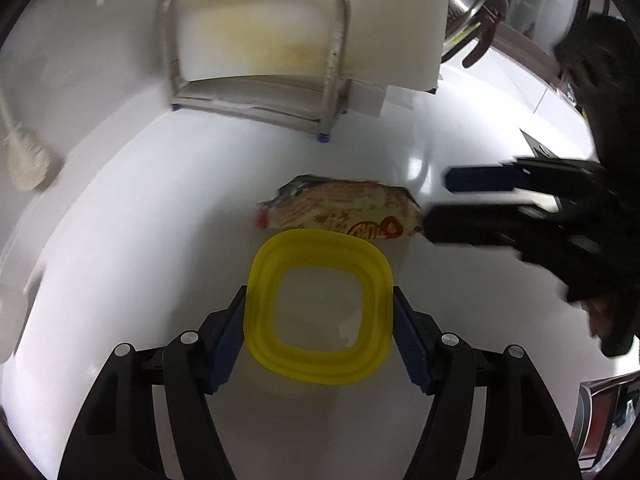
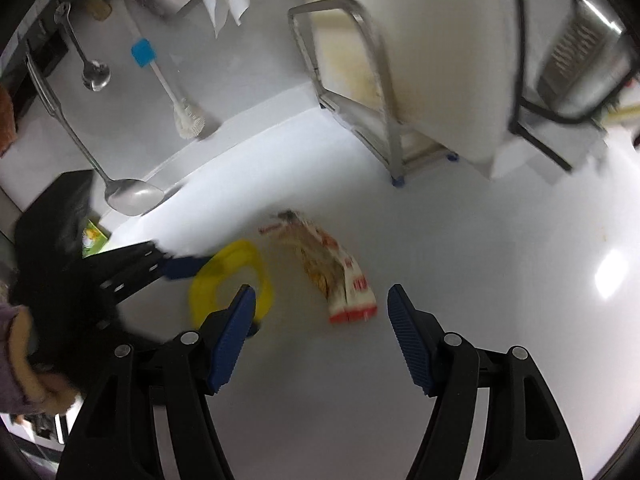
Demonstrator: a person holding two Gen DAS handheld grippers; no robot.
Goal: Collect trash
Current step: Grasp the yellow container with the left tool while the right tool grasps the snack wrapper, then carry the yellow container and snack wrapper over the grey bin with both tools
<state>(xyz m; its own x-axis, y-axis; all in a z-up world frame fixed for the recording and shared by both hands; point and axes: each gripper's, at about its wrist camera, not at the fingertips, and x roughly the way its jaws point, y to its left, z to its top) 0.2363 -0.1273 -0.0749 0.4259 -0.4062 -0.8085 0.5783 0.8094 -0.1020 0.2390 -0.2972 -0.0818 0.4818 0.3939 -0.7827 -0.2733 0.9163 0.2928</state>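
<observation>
My left gripper (image 1: 319,304) is shut on a yellow-rimmed container (image 1: 319,306), held between its blue pads just above the white counter. The container also shows in the right wrist view (image 2: 230,280), with the left gripper's fingers (image 2: 176,266) on it. A crumpled snack wrapper (image 1: 340,210) lies flat on the counter right behind the container; in the right wrist view it (image 2: 336,276) lies ahead, between my fingers' line. My right gripper (image 2: 322,300) is open and empty, and comes in from the right in the left wrist view (image 1: 440,204), close to the wrapper's right end.
A metal rack (image 1: 256,52) holding a white cutting board (image 1: 304,12) stands at the back. A ladle (image 2: 132,196), a spoon (image 2: 94,74) and a blue-handled brush (image 2: 168,88) hang on the wall at left. A dish rack (image 2: 576,68) is at far right.
</observation>
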